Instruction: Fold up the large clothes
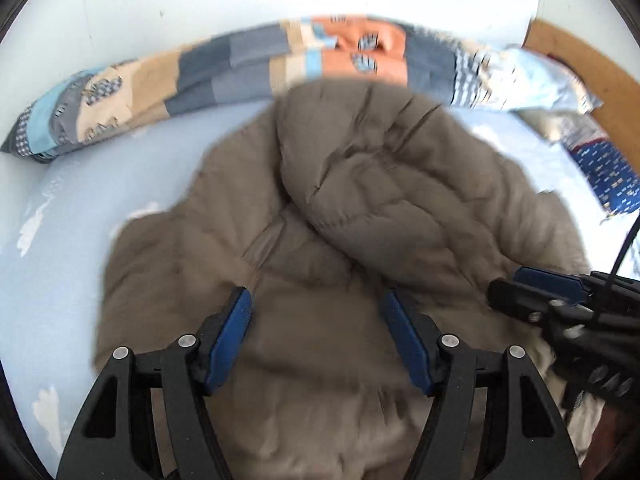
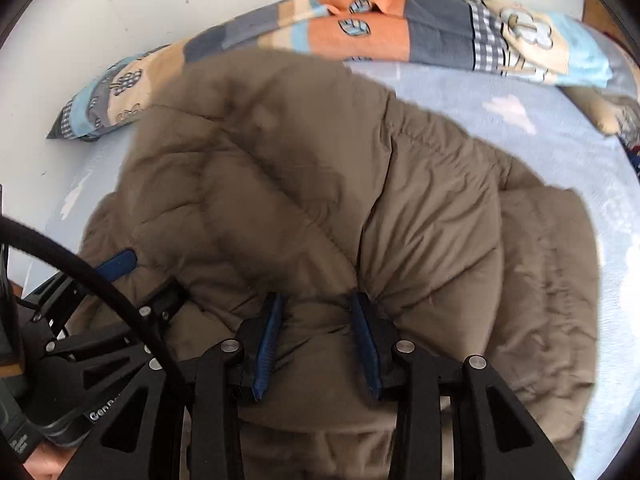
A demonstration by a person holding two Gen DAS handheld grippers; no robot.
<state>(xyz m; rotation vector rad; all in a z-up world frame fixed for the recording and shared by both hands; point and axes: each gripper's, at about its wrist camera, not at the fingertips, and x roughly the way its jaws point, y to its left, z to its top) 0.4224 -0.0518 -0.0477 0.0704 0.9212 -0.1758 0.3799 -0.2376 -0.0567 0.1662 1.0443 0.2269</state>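
Soft even daylight, faint shadows, motion blur across both views, fisheye bending, dark vignetted corners

One brown quilted coat lies on one bed with a light blue sheet. One long patchwork quilt roll runs along the wall behind it. Two grippers show: the left gripper and the right gripper, each with two blue-padded fingers. One dark blue patterned cloth sits at the far right edge, possibly a second piece of bedding; blur makes that uncertain. One black cable crosses the right wrist view.
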